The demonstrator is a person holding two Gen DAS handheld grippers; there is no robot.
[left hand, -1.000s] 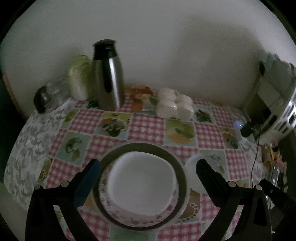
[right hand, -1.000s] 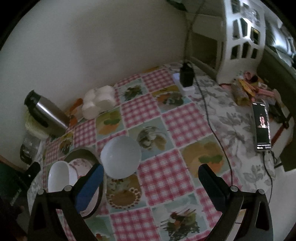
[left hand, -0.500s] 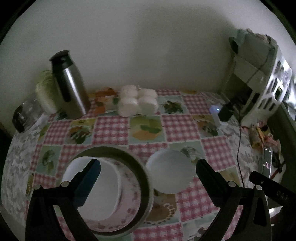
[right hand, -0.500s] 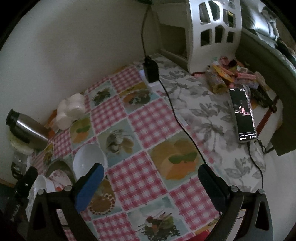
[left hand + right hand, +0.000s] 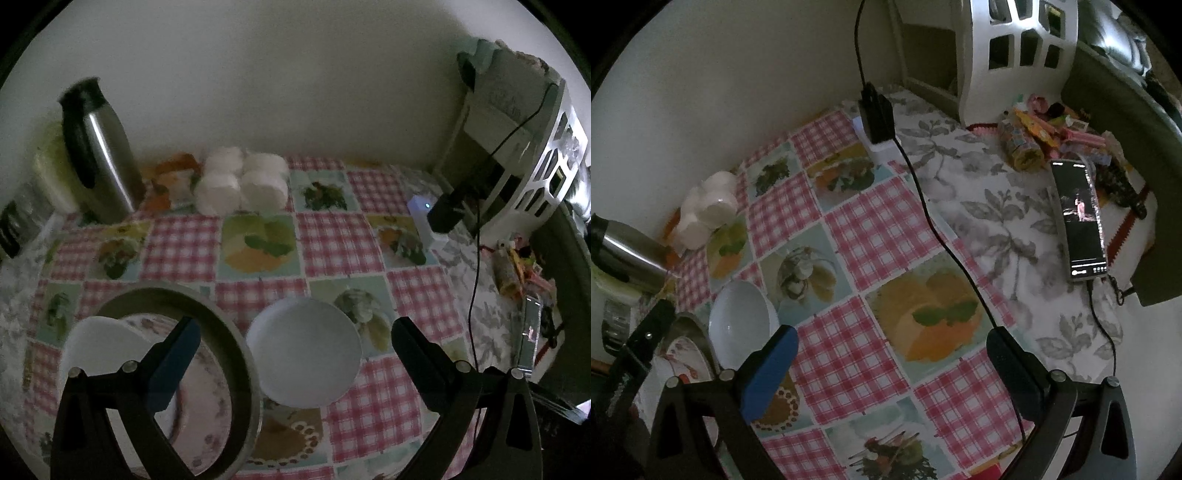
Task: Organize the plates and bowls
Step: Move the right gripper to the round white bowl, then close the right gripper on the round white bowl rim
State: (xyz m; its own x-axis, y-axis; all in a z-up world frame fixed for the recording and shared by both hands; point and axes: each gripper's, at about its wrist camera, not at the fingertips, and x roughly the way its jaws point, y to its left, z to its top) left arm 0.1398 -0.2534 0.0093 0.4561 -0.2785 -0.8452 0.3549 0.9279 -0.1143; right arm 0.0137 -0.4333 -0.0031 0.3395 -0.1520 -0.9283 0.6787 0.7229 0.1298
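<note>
A round white bowl (image 5: pixel 304 352) sits on the checked tablecloth, framed between the fingers of my open left gripper (image 5: pixel 295 334), which hovers just above and in front of it. Left of it a dark-rimmed plate (image 5: pixel 236 354) carries a floral plate (image 5: pixel 210 373) and another white bowl (image 5: pixel 96 347). In the right wrist view the same white bowl (image 5: pixel 740 323) lies at the left, beside the stacked plates (image 5: pixel 689 354). My right gripper (image 5: pixel 892 349) is open over bare tablecloth, well right of the bowl, holding nothing.
A steel thermos (image 5: pixel 98 147) and white toilet rolls (image 5: pixel 242 181) stand along the back wall. A black charger with cable (image 5: pixel 875 114), a lit phone (image 5: pixel 1080 218), snack packets (image 5: pixel 1045 136) and a white cabinet (image 5: pixel 1015 48) crowd the right side.
The left gripper has swung right, from over the stacked plates to centre on the lone white bowl. The right gripper's view has also shifted right, pushing the bowl toward the left edge.
</note>
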